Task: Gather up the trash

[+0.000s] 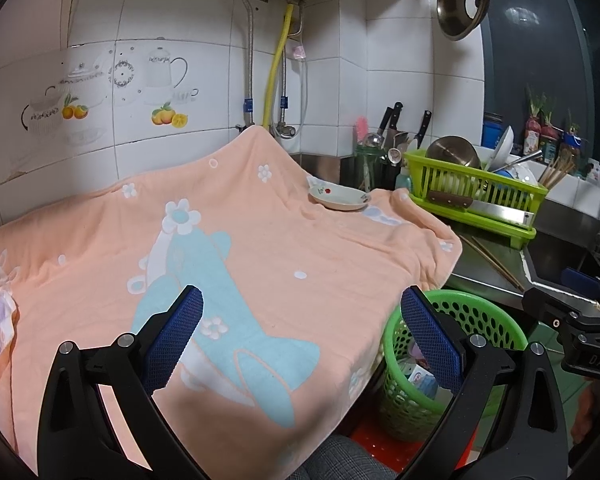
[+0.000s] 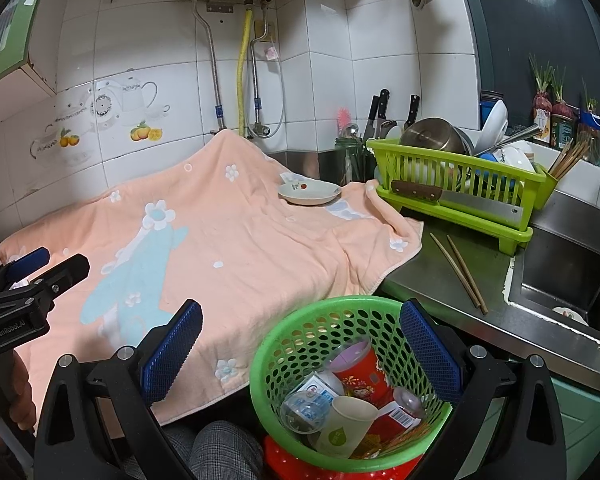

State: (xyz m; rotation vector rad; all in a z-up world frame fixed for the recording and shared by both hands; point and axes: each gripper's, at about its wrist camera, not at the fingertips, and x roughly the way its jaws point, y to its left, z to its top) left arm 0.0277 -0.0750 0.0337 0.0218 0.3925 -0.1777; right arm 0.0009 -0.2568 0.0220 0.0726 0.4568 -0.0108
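Both pairs of fingers stood wide apart and held nothing. The right gripper [image 2: 300,344] hung over the green basket [image 2: 276,340], which already held the trash: a red cup [image 2: 360,368], a paper cup [image 2: 346,424], a clear plastic lid [image 2: 302,412] and some cartons [image 2: 320,386]. The left gripper [image 1: 300,328] hovered over the peach towel [image 1: 260,240] that covered the counter, with the basket just to its right, below the towel's edge.

No loose trash showed on the towel, so the collecting looked close to done. The sound move, I judged, was to scan the far counter before reaching. Anything left should be taken with the blue pads square on it, then carried over the rim and let go low, so it did not bounce out of the heaped basket. The small dish [image 1: 339,199] near the far edge of the towel was crockery and should stay.

Only the right view looked down into the basket and showed what lay inside; it also showed chopsticks [image 2: 458,272] lying on the steel counter beside the green dish rack [image 2: 452,200]. The left view showed the basket's rim and little of its contents.
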